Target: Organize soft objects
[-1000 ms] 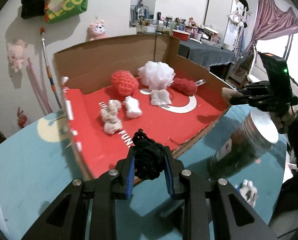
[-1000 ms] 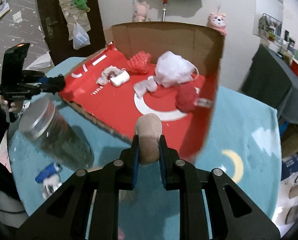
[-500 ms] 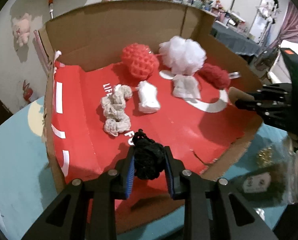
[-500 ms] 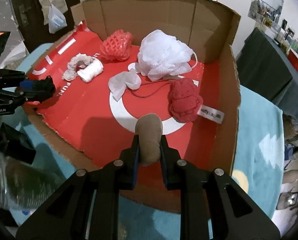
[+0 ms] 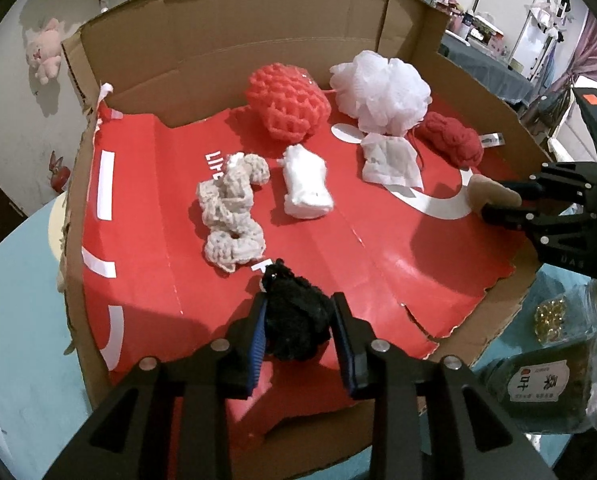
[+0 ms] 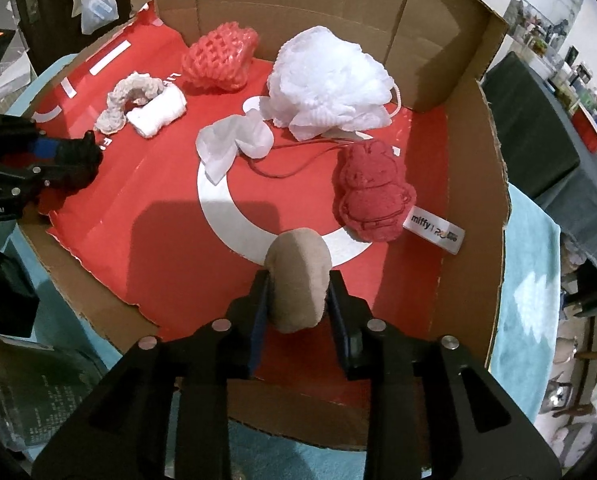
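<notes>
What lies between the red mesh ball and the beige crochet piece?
A white rolled cloth sits between the red mesh ball and beige crochet piece, clearest in the left wrist view.

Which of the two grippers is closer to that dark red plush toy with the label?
Right. The right gripper, opening around a tan pad, is just beside the red plush; the left gripper is across the box.

left gripper [image 5: 298, 330]: angled steeply downward, jaws being opened, a black soft object [image 5: 294, 326] seen between the pads | right gripper [image 6: 296, 300]: angled steeply downward, jaws being opened, a tan soft object [image 6: 298, 280] seen between the pads
</notes>
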### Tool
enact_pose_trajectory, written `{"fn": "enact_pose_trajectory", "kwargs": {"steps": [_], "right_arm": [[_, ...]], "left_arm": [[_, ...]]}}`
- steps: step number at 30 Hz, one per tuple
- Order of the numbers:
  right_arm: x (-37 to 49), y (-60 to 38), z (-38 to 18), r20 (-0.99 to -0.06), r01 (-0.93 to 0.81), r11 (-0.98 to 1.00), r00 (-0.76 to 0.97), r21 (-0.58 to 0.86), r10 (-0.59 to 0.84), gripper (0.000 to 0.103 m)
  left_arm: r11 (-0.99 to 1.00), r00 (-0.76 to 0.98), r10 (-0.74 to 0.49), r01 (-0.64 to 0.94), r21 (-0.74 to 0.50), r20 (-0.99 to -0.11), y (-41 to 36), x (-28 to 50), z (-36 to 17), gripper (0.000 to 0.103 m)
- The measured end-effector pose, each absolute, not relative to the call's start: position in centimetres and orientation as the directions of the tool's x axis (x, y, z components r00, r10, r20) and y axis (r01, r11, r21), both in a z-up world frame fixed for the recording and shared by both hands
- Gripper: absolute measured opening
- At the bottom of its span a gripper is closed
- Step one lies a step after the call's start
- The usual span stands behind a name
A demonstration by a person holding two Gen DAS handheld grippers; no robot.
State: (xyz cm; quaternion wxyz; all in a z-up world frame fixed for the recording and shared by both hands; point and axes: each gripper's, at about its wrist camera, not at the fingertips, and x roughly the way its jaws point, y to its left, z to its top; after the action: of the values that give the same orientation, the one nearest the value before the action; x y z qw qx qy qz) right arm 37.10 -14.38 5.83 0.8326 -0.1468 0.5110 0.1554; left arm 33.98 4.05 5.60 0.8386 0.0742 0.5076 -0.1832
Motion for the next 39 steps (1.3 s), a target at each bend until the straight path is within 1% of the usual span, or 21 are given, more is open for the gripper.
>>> {"fn": "enact_pose_trajectory", "kwargs": {"steps": [1,2,3,4,5,6,8,11,13,15,16,18,20,22,23,27,31,33,37,39], "right_arm": [[37.1,-14.4,5.8,-0.896,-0.408,0.909,0.431,-0.087,0.108,0.029],[37.1,-14.4,5.9,-0.896,-0.408,0.909,0.431,-0.086,0.108,0.030],[37.1,-14.4,5.9,-0.896,-0.410,0.908,0.431,-0.086,0.110,0.035],[37.0,-14.3,5.9,-0.896,-0.412,0.907,0.430,-0.085,0.112,0.040],[36.9,-14.1,6.0,-0.896,-0.418,0.905,0.428,-0.078,0.120,0.049],[36.7,-13.9,6.0,-0.895,-0.432,0.899,0.425,-0.069,0.135,0.054],[36.0,-13.4,6.3,-0.887,-0.438,0.893,0.446,-0.101,0.118,0.059],[35.5,-13.4,7.0,-0.875,-0.431,0.895,0.469,-0.113,0.116,0.060],[35.1,-13.7,7.8,-0.866,-0.416,0.903,0.485,-0.109,0.119,0.061],[34.7,-14.2,8.7,-0.855,-0.396,0.912,0.505,-0.111,0.115,0.065],[34.5,-14.4,9.3,-0.848,-0.385,0.916,0.518,-0.111,0.115,0.069],[33.9,-15.0,10.4,-0.833,-0.367,0.924,0.540,-0.107,0.118,0.070],[33.1,-15.4,11.7,-0.815,-0.346,0.933,0.566,-0.099,0.123,0.070],[32.5,-15.8,13.0,-0.800,-0.330,0.940,0.585,-0.086,0.132,0.074],[32.0,-16.1,13.7,-0.789,-0.320,0.944,0.599,-0.079,0.137,0.076],[29.6,-16.6,16.1,-0.744,-0.292,0.955,0.648,-0.047,0.162,0.077],[26.2,-17.1,18.2,-0.700,-0.293,0.956,0.685,-0.007,0.205,0.081],[24.1,-17.2,19.0,-0.668,-0.291,0.957,0.713,-0.004,0.214,0.082],[20.1,-17.3,20.2,-0.606,-0.282,0.959,0.763,-0.001,0.224,0.084],[18.0,-17.3,20.7,-0.574,-0.279,0.960,0.785,0.008,0.233,0.092]], "left_arm": [[0.922,0.417,-0.231,0.382,-0.061,-0.879,4.1,33.9,5.6,0.035],[0.923,0.417,-0.231,0.381,-0.062,-0.879,4.1,33.9,5.5,0.039],[0.923,0.418,-0.233,0.381,-0.064,-0.878,4.0,33.9,5.6,0.043],[0.921,0.422,-0.240,0.383,-0.068,-0.874,4.0,33.7,5.7,0.044],[0.921,0.427,-0.244,0.384,-0.070,-0.871,4.0,33.6,5.8,0.047],[0.922,0.431,-0.245,0.382,-0.070,-0.868,4.1,33.5,6.0,0.050],[0.922,0.445,-0.258,0.379,-0.081,-0.858,4.2,33.2,6.6,0.054],[0.923,0.469,-0.274,0.375,-0.092,-0.839,4.4,32.4,7.8,0.063],[0.924,0.489,-0.277,0.373,-0.089,-0.827,4.3,31.9,8.6,0.065],[0.924,0.513,-0.285,0.371,-0.090,-0.809,4.4,30.9,9.6,0.069],[0.925,0.523,-0.289,0.368,-0.093,-0.802,4.4,30.5,10.0,0.071],[0.927,0.549,-0.297,0.363,-0.097,-0.781,4.6,29.3,11.2,0.076],[0.929,0.579,-0.298,0.360,-0.091,-0.759,4.7,28.0,12.4,0.077],[0.931,0.604,-0.298,0.356,-0.085,-0.740,4.5,27.0,13.3,0.080],[0.932,0.619,-0.300,0.353,-0.084,-0.726,4.5,26.3,13.9,0.082],[0.936,0.681,-0.301,0.346,-0.070,-0.667,4.4,23.3,16.0,0.094],[0.940,0.740,-0.293,0.338,-0.041,-0.606,4.3,20.0,17.5,0.098],[0.942,0.767,-0.292,0.334,-0.034,-0.571,4.2,18.1,18.0,0.102],[0.948,0.811,-0.284,0.317,-0.023,-0.511,4.1,14.9,18.7,0.103],[0.953,0.828,-0.274,0.301,-0.024,-0.490,3.9,13.3,18.9,0.103]]}}
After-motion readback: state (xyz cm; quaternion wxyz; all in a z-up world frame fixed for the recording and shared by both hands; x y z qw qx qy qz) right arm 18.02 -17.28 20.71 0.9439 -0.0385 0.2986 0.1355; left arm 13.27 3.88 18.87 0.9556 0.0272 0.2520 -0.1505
